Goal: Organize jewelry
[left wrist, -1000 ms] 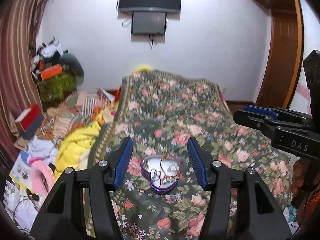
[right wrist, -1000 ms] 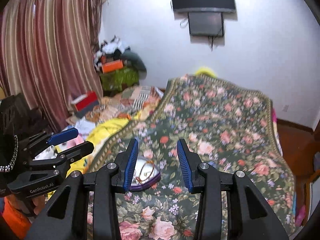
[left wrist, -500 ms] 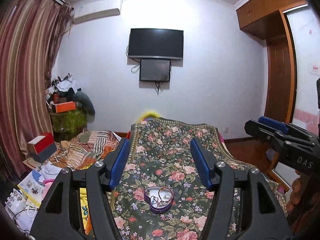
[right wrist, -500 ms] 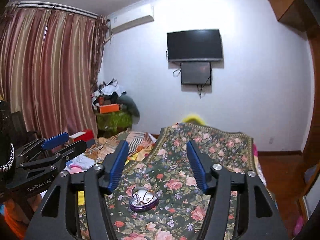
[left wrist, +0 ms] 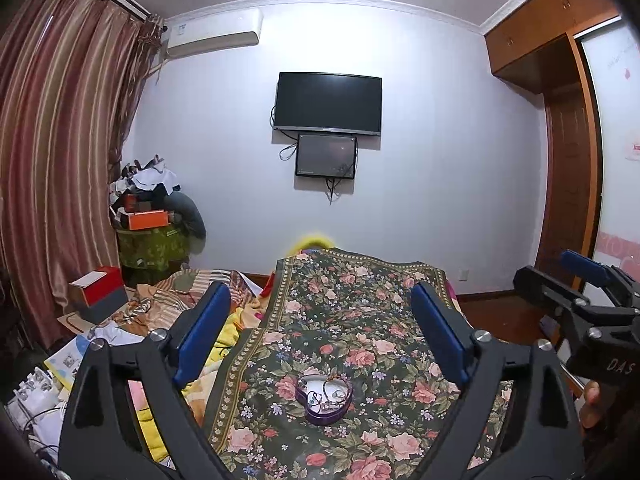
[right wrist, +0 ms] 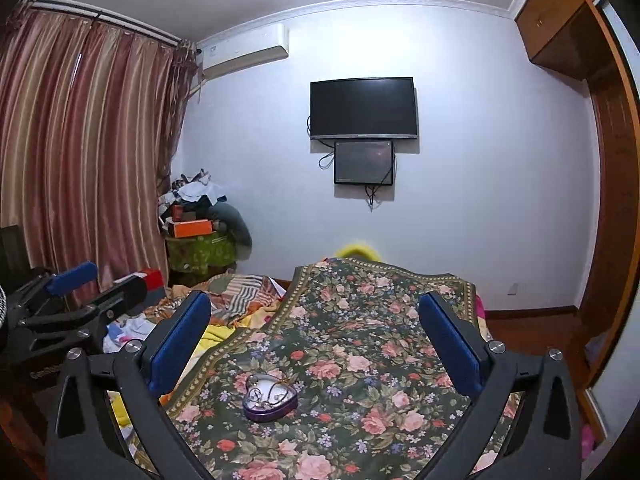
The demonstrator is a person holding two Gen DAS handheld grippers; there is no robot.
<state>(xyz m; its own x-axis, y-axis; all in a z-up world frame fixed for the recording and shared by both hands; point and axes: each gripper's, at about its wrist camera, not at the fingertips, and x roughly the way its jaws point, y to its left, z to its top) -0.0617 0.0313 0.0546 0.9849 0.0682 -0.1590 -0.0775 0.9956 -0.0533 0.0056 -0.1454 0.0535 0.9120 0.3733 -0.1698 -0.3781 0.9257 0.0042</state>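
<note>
- Left gripper (left wrist: 320, 332) and right gripper (right wrist: 316, 340) are both raised, fingers spread wide apart, holding nothing.
- Purple heart-shaped jewelry box (left wrist: 325, 399) lies open on the floral bedspread (left wrist: 360, 320), between both finger pairs.
- Television (left wrist: 328, 103) hangs on the far wall.

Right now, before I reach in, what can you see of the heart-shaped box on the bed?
The heart-shaped box is a shallow purple tin with a pale lining and no lid on it. It lies flat on the flowered bedspread, pointed end toward the cameras. Inside is a loose tangle of jewelry: thin reddish loops and small silvery pieces, too small to sort. Neither gripper touches it.
</note>
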